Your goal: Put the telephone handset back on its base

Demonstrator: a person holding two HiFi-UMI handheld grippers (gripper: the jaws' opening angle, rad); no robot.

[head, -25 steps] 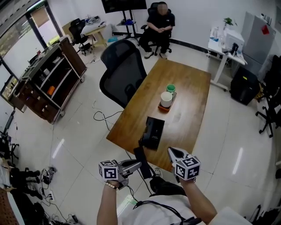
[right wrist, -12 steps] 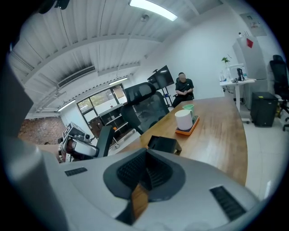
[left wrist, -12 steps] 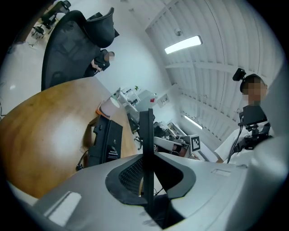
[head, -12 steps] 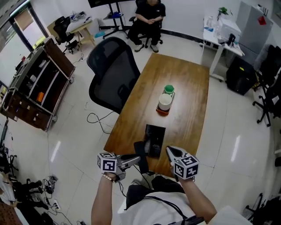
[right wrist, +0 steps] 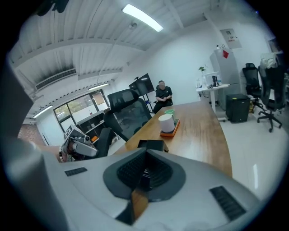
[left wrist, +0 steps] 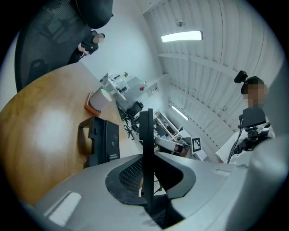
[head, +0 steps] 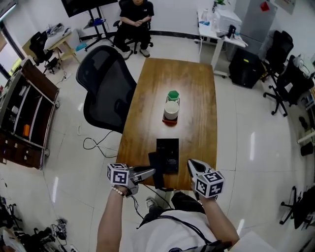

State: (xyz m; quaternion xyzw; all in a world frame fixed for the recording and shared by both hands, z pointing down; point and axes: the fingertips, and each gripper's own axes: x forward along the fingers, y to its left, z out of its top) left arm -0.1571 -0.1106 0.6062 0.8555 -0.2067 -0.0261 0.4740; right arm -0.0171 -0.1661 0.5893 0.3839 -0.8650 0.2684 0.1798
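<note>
The black telephone base (head: 168, 153) lies near the front edge of the long wooden table (head: 192, 93). My left gripper (head: 149, 172) is shut on the black handset (head: 156, 169), which stands edge-on between the jaws just left of the base, over the table's front edge. In the left gripper view the handset (left wrist: 146, 135) is a thin upright slab with the base (left wrist: 103, 141) beyond it to the left. My right gripper (head: 193, 166) hangs at the front edge right of the base, jaws shut with nothing in them. The base (right wrist: 152, 144) shows ahead in the right gripper view.
A white cup (head: 171, 109) and a green cup (head: 173, 95) stand on an orange tray mid-table. A black office chair (head: 104, 83) is at the table's left side. A person (head: 135, 15) sits beyond the far end. Desks and chairs line the right.
The left gripper has carried the handset up from below the table's edge to just beside the base. The head view has swung so the table lies straight ahead. The right gripper stays shut.
</note>
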